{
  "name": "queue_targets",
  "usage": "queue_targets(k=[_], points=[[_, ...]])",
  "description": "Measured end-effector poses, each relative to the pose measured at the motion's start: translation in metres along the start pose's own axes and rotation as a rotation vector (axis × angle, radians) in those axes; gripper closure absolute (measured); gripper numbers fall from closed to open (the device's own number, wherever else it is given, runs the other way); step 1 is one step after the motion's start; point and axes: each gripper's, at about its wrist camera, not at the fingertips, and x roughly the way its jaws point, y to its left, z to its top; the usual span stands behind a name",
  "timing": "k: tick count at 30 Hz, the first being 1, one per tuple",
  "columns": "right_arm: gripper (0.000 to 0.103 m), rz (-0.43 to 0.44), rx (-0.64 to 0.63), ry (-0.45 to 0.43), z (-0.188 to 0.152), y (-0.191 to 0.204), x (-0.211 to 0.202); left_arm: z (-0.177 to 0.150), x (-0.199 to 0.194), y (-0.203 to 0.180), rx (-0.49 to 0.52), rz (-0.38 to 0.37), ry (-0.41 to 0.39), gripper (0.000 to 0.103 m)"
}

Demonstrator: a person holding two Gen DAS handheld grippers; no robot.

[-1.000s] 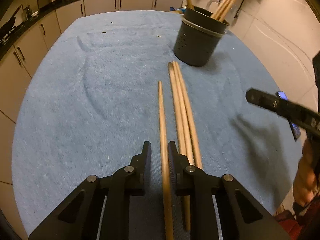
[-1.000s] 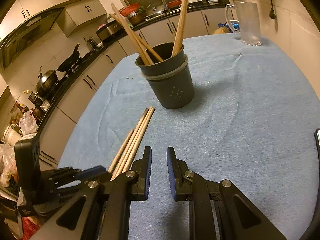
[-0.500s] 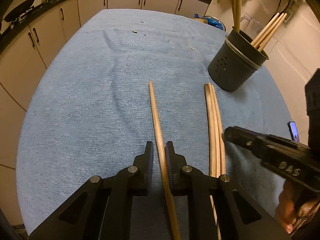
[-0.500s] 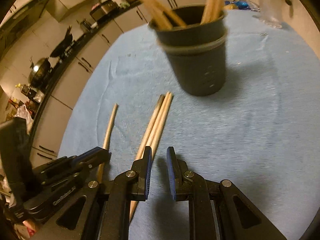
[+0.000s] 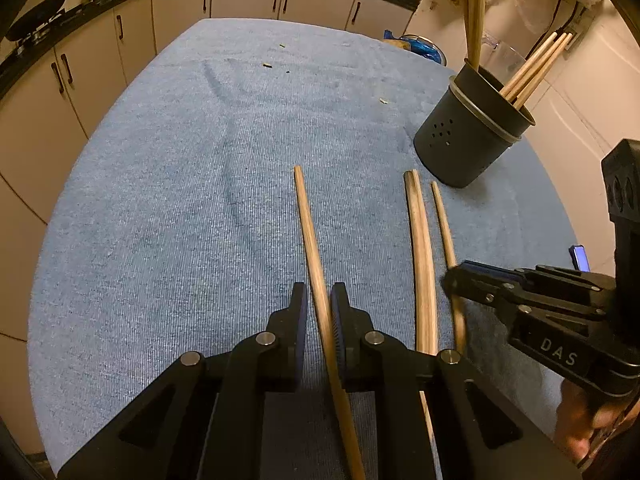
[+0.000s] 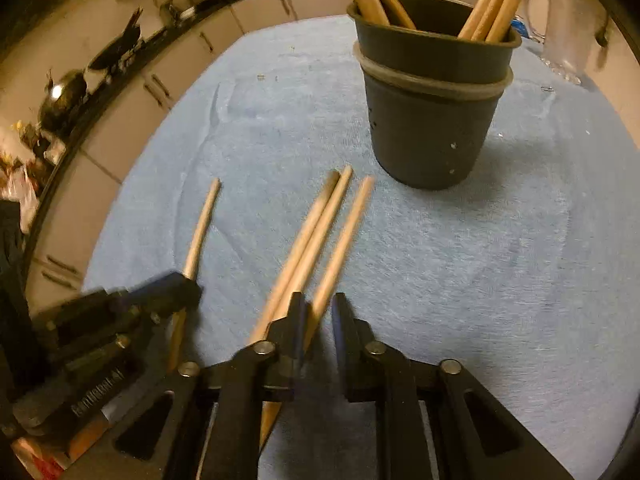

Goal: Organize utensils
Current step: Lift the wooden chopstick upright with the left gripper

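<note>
Left wrist view: my left gripper point(image 5: 320, 308) is clenched on one lone chopstick point(image 5: 308, 232) lying on the blue-clothed surface point(image 5: 160, 220). My right gripper point(image 6: 318, 316), whose fingers have just been closing, pinches the outermost chopstick point(image 6: 344, 240) beside a touching pair point(image 6: 308, 240). A dark utensil holder point(image 6: 432, 120) with more chopsticks stands just beyond their tips.

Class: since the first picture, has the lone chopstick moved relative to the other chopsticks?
Yes. The lone chopstick now lies further left of the pair, a wider gap.
</note>
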Motion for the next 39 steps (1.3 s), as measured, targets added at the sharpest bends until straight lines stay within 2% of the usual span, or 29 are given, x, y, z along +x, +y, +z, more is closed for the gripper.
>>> queue_targets(k=[8,11,14,18,20,22,26,32,36,39], points=[[0.091,-0.084,-0.084,0.064,-0.010,-0.012,-0.011,0.006,0.003,-0.004,0.021,0.014,0.021,0.090],[0.091,-0.060,-0.029,0.040,-0.001,-0.024,-0.015,0.017,0.009,-0.008,0.023,0.011,0.048,0.090],[0.086,-0.053,0.024,0.031,0.011,-0.033,-0.013,0.029,0.015,-0.008,0.020,0.031,0.067,0.090],[0.086,-0.043,0.086,0.044,0.025,-0.041,-0.001,0.041,0.022,-0.010,0.032,0.048,0.083,0.090],[0.086,-0.048,0.097,0.036,0.031,-0.040,0.001,0.044,0.023,-0.012,0.031,0.063,0.086,0.095],[0.094,-0.053,0.084,0.034,0.032,-0.034,0.003,0.044,0.026,-0.014,0.029,0.062,0.080,0.097],[0.097,-0.017,0.077,0.022,0.032,-0.026,0.003,0.038,0.017,-0.014,0.032,0.041,0.042,0.097],[0.097,0.067,0.063,-0.106,0.026,-0.020,-0.034,0.032,-0.031,-0.021,0.029,0.021,-0.091,0.097],[0.097,0.104,0.032,-0.251,0.014,-0.014,-0.077,0.026,-0.071,-0.033,0.043,0.020,-0.207,0.097],[0.097,0.112,0.008,-0.358,0.000,-0.012,-0.107,0.028,-0.086,-0.042,0.049,0.012,-0.250,0.097]])
